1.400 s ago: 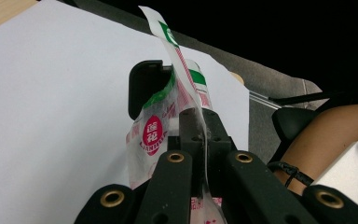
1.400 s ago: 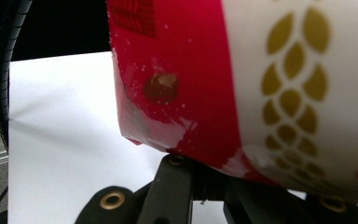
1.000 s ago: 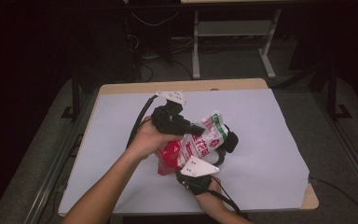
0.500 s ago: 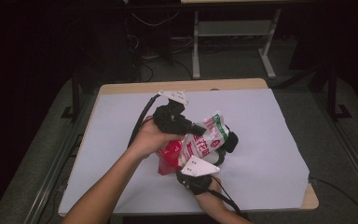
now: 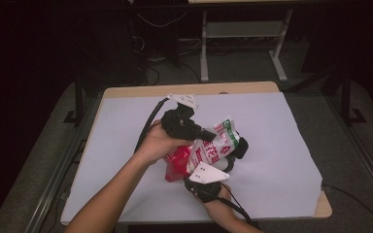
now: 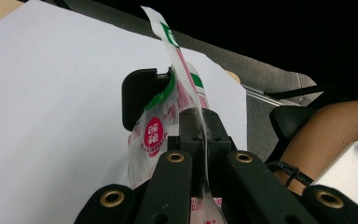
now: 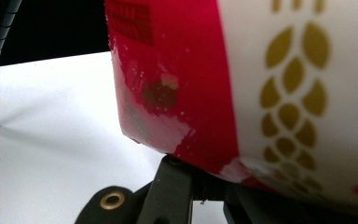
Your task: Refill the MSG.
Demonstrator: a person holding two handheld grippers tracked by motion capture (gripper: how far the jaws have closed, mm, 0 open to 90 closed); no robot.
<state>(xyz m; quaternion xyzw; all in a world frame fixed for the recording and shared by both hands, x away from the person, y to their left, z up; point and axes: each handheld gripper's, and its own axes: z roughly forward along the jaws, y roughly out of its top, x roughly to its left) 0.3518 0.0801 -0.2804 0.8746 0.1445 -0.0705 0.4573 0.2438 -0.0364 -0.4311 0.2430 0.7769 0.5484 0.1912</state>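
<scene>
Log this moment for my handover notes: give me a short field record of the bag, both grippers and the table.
item: red, white and green plastic bag, lifted off the sheet
left gripper: shut on the bag's thin top edge
right gripper: shut on the bag from the near side
surface: table covered by white sheet
left hand: on the left gripper's body

Left claw: jaws closed together, pinching the thin edge of a plastic food bag w/ red, green & white print. The bag's film runs up from between the jaws, edge-on, to a tall tip near the top of frame. Just behind the bag sits the other claw, a black block touching the bag. White tabletop spreads at left & behind. At right, a person's forearm, w/ a grey plate at the lower right corner.
</scene>
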